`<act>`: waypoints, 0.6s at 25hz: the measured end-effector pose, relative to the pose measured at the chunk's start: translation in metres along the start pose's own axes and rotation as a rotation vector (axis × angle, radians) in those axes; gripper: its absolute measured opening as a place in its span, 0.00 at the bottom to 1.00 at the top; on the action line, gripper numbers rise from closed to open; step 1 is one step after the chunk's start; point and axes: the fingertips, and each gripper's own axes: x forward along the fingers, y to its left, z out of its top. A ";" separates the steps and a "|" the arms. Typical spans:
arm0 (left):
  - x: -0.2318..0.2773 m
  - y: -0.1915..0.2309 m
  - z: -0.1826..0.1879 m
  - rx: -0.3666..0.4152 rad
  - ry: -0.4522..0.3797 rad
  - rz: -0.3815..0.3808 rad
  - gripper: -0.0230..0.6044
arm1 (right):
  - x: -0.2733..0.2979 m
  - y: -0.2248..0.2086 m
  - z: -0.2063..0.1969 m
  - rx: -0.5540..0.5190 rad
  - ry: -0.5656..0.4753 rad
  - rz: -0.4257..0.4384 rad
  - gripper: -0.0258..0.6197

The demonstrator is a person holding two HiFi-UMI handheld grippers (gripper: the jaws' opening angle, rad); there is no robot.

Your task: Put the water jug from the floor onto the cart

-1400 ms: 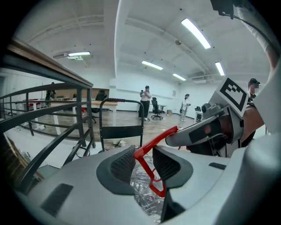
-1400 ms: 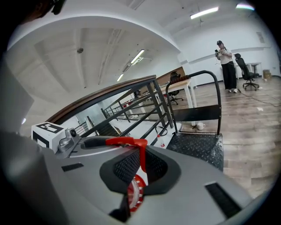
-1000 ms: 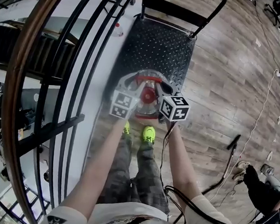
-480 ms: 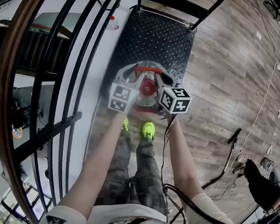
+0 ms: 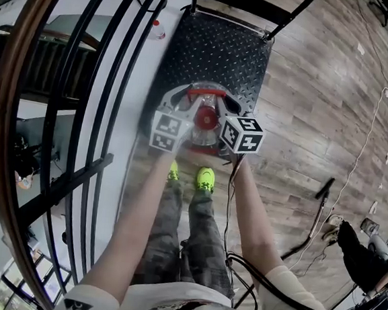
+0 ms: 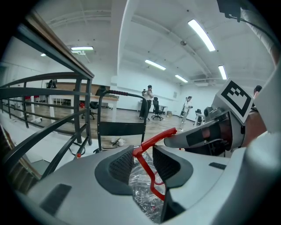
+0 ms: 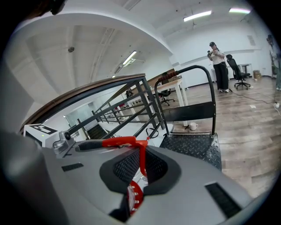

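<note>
The water jug (image 5: 206,119), clear with a red cap, hangs between the two grippers over the near end of the cart (image 5: 220,52); whether its base touches the cart's black ridged deck cannot be told; the left gripper (image 6: 142,154) has its jaws apart, with a corner of the jug's red handle (image 6: 156,139) between them, against the left pad and clear of the right one; the right gripper (image 7: 141,166) is clamped on the upright strip of that handle, the jaws nearly together; in the head view both grippers reach in from the near side, one at each side of the cap; a black railing (image 5: 83,107) runs along the cart's left, and wooden floor (image 5: 318,128) lies to its right.
</note>
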 end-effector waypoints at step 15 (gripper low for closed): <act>0.009 0.009 0.000 -0.009 -0.011 0.009 0.23 | 0.018 -0.003 0.005 -0.068 0.001 0.007 0.08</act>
